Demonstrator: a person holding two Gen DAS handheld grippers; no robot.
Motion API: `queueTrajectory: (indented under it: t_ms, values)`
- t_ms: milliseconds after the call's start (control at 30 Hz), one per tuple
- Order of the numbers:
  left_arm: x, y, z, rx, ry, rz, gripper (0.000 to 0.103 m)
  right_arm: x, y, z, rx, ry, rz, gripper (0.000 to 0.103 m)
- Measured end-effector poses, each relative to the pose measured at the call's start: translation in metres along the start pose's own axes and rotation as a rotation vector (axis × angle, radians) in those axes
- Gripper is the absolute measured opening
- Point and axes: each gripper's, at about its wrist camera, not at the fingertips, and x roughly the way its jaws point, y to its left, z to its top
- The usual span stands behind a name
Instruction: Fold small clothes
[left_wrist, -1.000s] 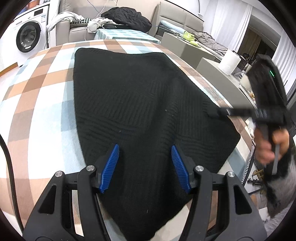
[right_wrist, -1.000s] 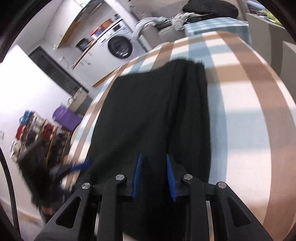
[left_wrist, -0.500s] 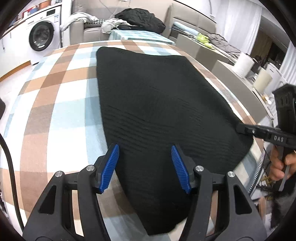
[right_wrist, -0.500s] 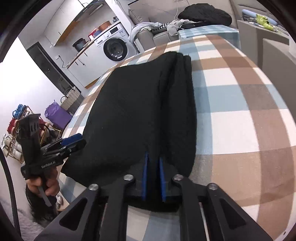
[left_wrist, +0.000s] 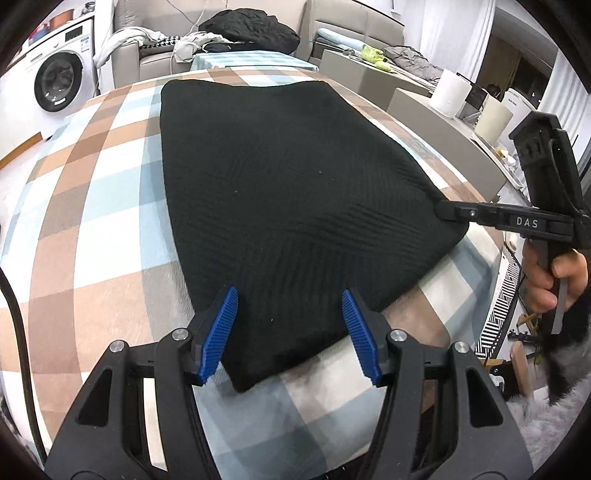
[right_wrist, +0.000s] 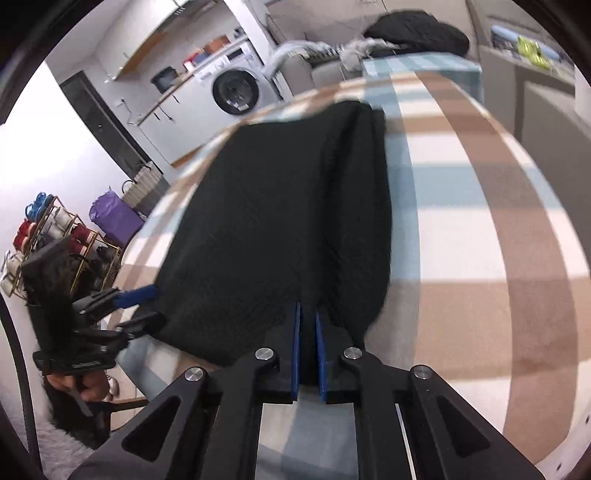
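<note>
**Right corner pinched, left corner waiting**

Lying flat on the checked cloth: a black knit, already doubled along one side, with layered edges visible at the far end in the right wrist view. Near hem pointing at the cameras, one near corner hanging close to the table edge.

Right gripper: blue pads drawn almost together, clamped on the knit's near right corner; confirmed from the left wrist view, where its tip meets the fabric edge. Slight blur in the right view, so depth of the bite unclear.

Left gripper: pads wide apart, straddling the near left corner of the knit without closing on it. Fabric between the pads, not yet held. Impossible to tell whether the lower finger is under the hem or only above it.

Step in hand, as judged: taking both near corners ahead of a fold toward the far end.

Next move likely needs: closing the left pads on the full thickness of the corner, matching the right grip. Then lifting both corners evenly, carrying them over to the far edge, keeping the hem taut between them so the layers do not slip or bunch. Risk: catching only the top layer, or snagging the cloth beneath.
</note>
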Motion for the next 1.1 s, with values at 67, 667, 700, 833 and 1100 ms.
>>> queueTrajectory:
  t_ms: [67, 667, 700, 833, 1100]
  values:
    - [-0.008, 0.003, -0.003, -0.009, -0.004, -0.002, 0.056, -0.005, 0.002, 0.001, 0.0, -0.016, 0.002, 0.012]
    - [0.014, 0.066, 0.029, -0.244, -0.033, 0.069, 0.056, 0.029, -0.014, 0.058, 0.099, -0.069, -0.092, 0.059]
    - [0.016, 0.068, 0.03, -0.248, -0.028, 0.079, 0.056, 0.031, -0.014, 0.059, 0.098, -0.063, -0.093, 0.06]
    - [0.022, 0.07, 0.035, -0.249, -0.028, 0.092, 0.056, 0.035, -0.015, 0.058, 0.087, -0.046, -0.094, 0.06]
    - [0.024, 0.076, 0.046, -0.263, -0.035, 0.113, 0.057, 0.032, -0.015, 0.05, 0.084, -0.029, -0.055, 0.06]
